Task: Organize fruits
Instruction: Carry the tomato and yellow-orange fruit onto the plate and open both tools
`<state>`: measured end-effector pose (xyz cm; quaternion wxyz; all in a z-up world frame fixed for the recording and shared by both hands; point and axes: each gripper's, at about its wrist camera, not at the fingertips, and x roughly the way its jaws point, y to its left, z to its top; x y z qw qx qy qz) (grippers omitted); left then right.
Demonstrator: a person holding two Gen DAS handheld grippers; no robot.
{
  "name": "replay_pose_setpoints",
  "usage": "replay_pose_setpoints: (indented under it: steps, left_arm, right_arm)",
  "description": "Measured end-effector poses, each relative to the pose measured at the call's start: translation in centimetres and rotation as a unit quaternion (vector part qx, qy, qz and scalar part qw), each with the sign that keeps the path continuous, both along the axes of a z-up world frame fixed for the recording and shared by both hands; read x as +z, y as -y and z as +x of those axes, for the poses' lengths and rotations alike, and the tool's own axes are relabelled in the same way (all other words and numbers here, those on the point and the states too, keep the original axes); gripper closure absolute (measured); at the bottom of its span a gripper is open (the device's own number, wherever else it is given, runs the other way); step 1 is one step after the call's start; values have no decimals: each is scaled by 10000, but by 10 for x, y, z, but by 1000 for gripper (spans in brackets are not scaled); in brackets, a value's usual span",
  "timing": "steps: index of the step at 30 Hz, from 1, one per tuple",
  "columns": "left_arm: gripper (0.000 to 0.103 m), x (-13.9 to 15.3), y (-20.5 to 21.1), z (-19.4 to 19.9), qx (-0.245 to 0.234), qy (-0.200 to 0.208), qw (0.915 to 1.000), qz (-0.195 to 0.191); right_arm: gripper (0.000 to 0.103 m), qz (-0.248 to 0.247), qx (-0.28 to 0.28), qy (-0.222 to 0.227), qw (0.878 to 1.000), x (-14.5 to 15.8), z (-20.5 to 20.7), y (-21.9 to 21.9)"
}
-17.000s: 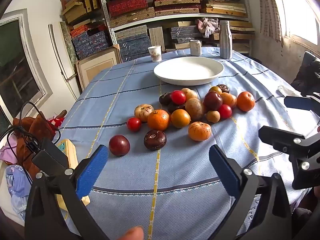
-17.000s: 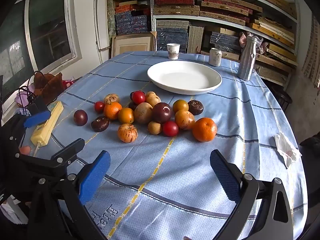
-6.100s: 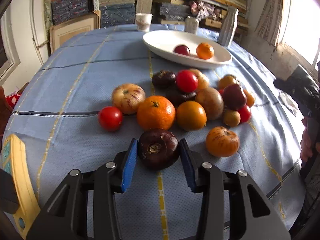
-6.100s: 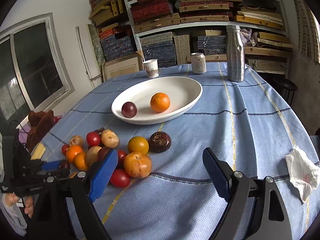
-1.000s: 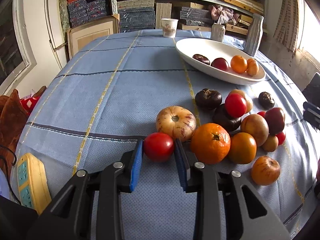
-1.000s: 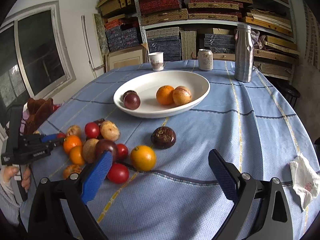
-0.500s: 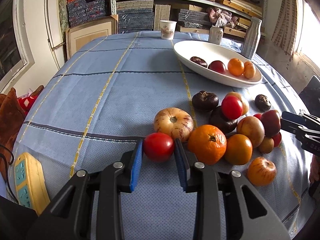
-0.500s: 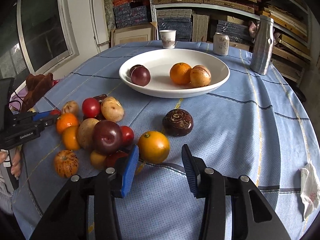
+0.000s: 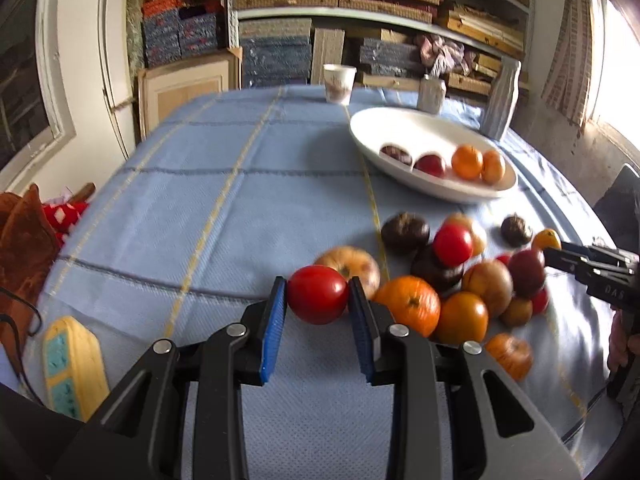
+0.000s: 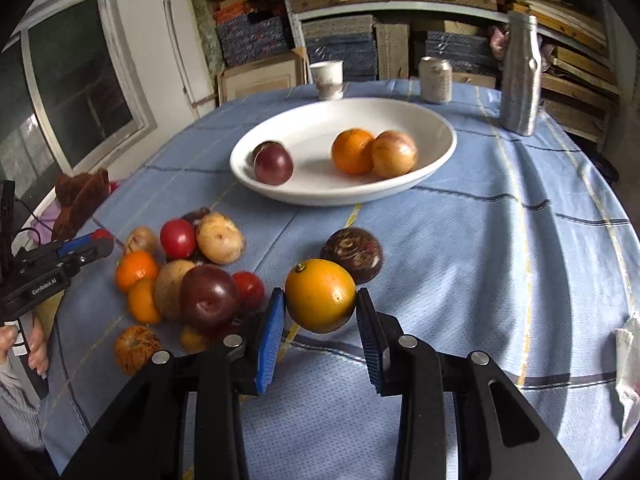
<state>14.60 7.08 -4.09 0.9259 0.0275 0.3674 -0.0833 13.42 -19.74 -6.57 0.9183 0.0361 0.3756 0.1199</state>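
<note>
My left gripper [image 9: 319,282] is shut on a red tomato [image 9: 318,298] at the near left of the fruit pile [image 9: 460,280] on the blue cloth. My right gripper [image 10: 320,300] has a yellow-orange fruit [image 10: 320,294] between its blue pads, which touch both its sides while the jaws are closing. This fruit sits just right of the pile [image 10: 192,276], near a dark brown fruit [image 10: 352,254]. Behind stands the white bowl [image 10: 440,148], which holds a purple fruit, an orange and a pale fruit. Each gripper shows at the edge of the other's view.
A paper cup [image 10: 327,74], a can [image 10: 436,80] and a metal bottle [image 10: 520,76] stand behind the bowl. A crumpled tissue [image 10: 628,360] lies at the right table edge. A yellow power strip [image 9: 74,364] lies at the left. Shelves fill the back wall.
The right gripper moved in toward the yellow-orange fruit and its wide jaws closed around it. The left gripper kept its hold on the tomato.
</note>
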Motion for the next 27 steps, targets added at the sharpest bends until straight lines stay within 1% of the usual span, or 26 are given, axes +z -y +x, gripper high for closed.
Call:
replay_pose_setpoints:
  steps: [2, 5, 7, 10, 12, 15, 18, 20, 24, 27]
  left_arm:
    - [73, 20, 8, 4, -70, 154, 9999, 0]
    - [73, 49, 28, 14, -241, 402, 9988, 113]
    - [73, 68, 47, 33, -421, 469, 9979, 116]
    - [73, 76, 74, 67, -546, 453, 9972, 228]
    - [73, 72, 91, 91, -629, 339, 9971, 262]
    - [73, 60, 107, 133, -637, 61, 9978, 144]
    - [73, 40, 120, 175, -598, -217, 9978, 173]
    - [73, 29, 126, 191, -623, -325, 9972, 245]
    - [73, 12, 134, 220, -650, -488, 9962, 316]
    - [72, 3, 137, 233, -671, -586, 9956, 302]
  right_arm:
    - [66, 4, -103, 113, 9999, 4, -2, 6]
    - [66, 90, -225, 251, 9994, 17, 0, 18]
    - [66, 116, -294, 352, 9989, 30, 3, 25]
    - [66, -34, -367, 567, 9977, 56, 14, 30]
    - [66, -126, -366, 641, 9972, 70, 28, 28]
    - [66, -163, -291, 608, 9976, 71, 50, 19]
    - [66, -76, -215, 458, 9987, 58, 71, 8]
    - [66, 11, -197, 357, 9992, 46, 84, 4]
    - [66, -123, -197, 167, 9996, 29, 100, 0]
    - [66, -97, -206, 81, 9997, 20, 107, 2]
